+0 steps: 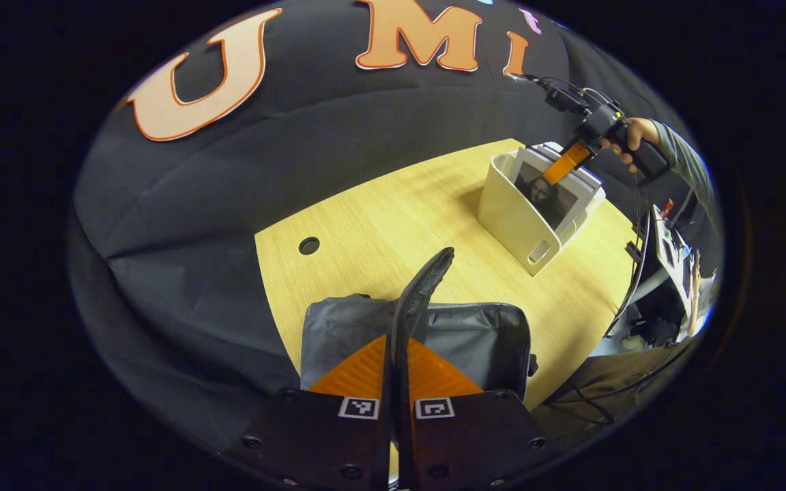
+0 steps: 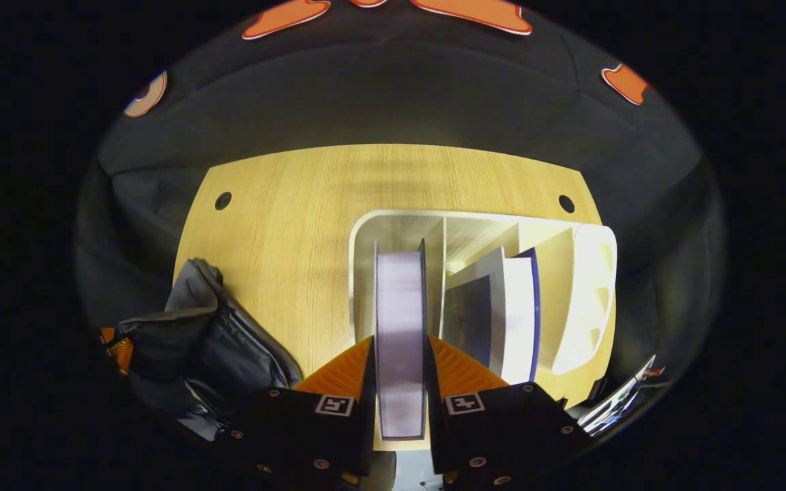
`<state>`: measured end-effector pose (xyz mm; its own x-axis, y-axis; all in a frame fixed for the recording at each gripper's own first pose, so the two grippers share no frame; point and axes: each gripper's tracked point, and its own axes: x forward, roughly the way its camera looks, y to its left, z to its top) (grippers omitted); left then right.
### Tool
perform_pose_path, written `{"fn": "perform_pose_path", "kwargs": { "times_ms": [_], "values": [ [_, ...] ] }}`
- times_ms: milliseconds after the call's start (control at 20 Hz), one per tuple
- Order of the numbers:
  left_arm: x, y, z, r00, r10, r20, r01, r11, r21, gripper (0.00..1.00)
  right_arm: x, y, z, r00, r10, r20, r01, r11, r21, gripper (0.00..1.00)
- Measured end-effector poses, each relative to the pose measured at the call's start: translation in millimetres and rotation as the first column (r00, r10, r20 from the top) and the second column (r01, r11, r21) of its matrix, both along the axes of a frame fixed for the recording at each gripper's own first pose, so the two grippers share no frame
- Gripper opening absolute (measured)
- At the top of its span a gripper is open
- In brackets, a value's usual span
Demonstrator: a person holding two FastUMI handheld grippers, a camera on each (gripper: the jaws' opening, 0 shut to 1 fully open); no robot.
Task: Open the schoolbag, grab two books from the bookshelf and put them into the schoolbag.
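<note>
My left gripper is shut on a black strap that rises from the grey schoolbag lying on the wooden table just ahead of it. Farther right stands the white bookshelf with books in it. The right gripper, held by a hand, reaches down into the shelf from above. In the right gripper view, my right gripper is shut on an upright book in the shelf's left compartment. Two more books lean in the middle compartment. The schoolbag lies at the lower left.
The table has round cable holes near its back corners. Past its right edge sits a cluttered desk with cables. Black cloth walls close in behind and to the left.
</note>
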<state>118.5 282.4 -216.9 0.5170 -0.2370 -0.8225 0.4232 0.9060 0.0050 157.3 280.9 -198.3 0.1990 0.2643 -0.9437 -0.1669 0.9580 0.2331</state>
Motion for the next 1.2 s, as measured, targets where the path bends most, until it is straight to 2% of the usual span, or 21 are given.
{"fn": "perform_pose_path", "kwargs": {
  "times_ms": [50, 100, 400, 450, 600, 750, 1200],
  "values": [
    [-1.6, 0.2, -1.9, 1.0, 0.004, -0.002, -0.004, 1.0, 0.002, 0.1, -0.5, -4.7, 6.5, 1.0, -0.015, 0.001, 0.015, 1.0, 0.013, 0.34],
    [-1.3, -0.2, -2.5, 1.0, 0.005, -0.003, -0.005, 1.0, 0.002, 0.05, -2.6, -8.7, 13.3, 0.999, -0.032, 0.001, 0.032, 0.999, 0.031, 0.33],
    [-3.4, -6.1, -6.7, 1.0, 0.013, -0.009, -0.013, 1.0, 0.005, 0.06, -19.4, -42.5, 62.2, 0.993, -0.103, 0.054, 0.094, 0.983, 0.155, 0.32],
    [-5.6, -6.8, -7.7, 1.0, 0.013, -0.011, -0.013, 1.0, 0.006, 0.1, -23.2, -50.5, 71.0, 0.991, -0.12, 0.066, 0.107, 0.98, 0.169, 0.32],
    [-7.6, -10.2, -10.8, 1.0, 0.016, -0.019, -0.016, 1.0, 0.012, 0.05, -32.6, -71.9, 92.0, 0.98, -0.174, 0.098, 0.15, 0.964, 0.22, 0.32],
    [-9.7, -13.6, -11.7, 0.999, 0.024, -0.022, -0.024, 1.0, 0.005, 0.05, -45.3, -89.8, 105.4, 0.975, -0.186, 0.125, 0.153, 0.96, 0.234, 0.31],
    [-15.6, -16.2, -18.3, 0.999, 0.037, -0.035, -0.036, 0.999, 0.013, 0.06, -87.0, -79.2, 136.1, 0.96, -0.247, 0.135, 0.173, 0.895, 0.41, 0.31]
  ]
}}
